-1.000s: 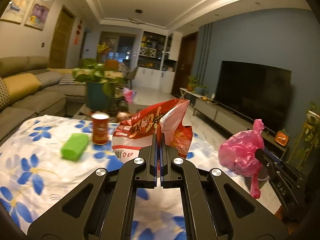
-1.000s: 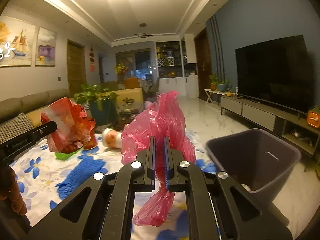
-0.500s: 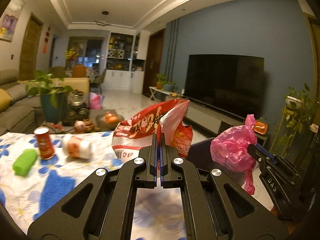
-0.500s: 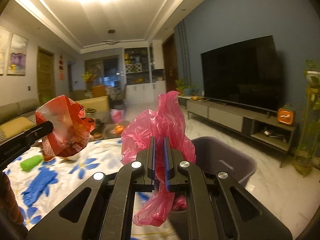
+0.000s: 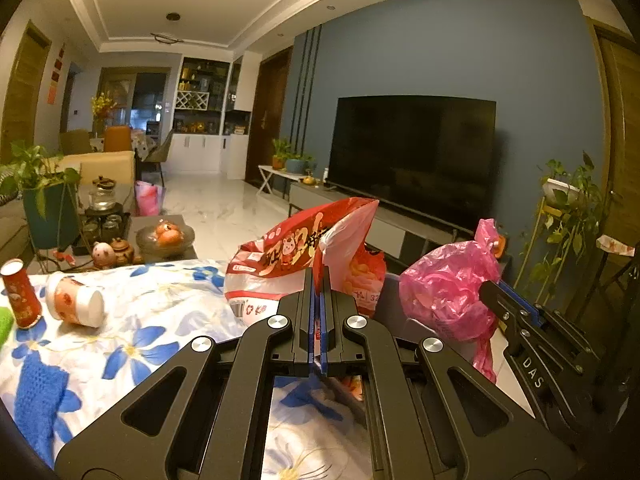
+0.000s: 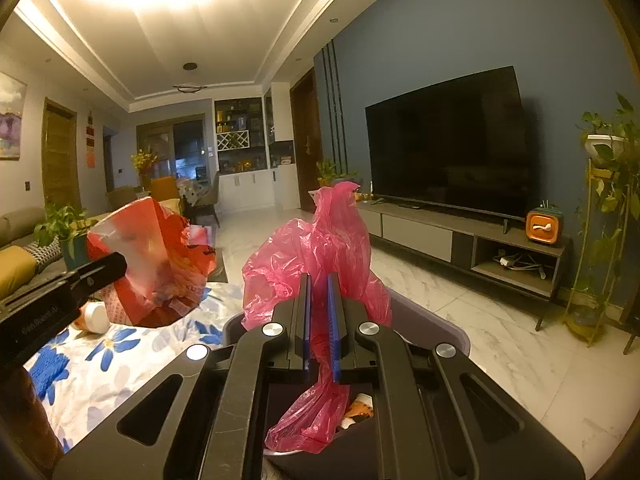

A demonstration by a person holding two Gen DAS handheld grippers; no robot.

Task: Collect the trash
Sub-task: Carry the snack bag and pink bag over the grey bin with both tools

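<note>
Your left gripper point(image 5: 319, 280) is clamped on the red snack bag point(image 5: 304, 256), held up over the floral table edge point(image 5: 160, 320). Your right gripper point(image 6: 319, 312) pinches the pink bag point(image 6: 316, 256), jaws narrow, directly above the grey bin point(image 6: 452, 336). A cup point(image 5: 74, 306) lies tipped beside a red can point(image 5: 18, 294).

Open air above the purple bin point(image 6: 448, 334) at 6 o'clock in the right wrist view; pink plastic bag point(image 6: 316, 264) fills its mouth, red snack bag point(image 6: 160, 256) crowds 9 o'clock.

Blue wall point(image 5: 440, 52) w/ TV point(image 5: 412, 152), marble floor point(image 6: 500, 328)
</note>
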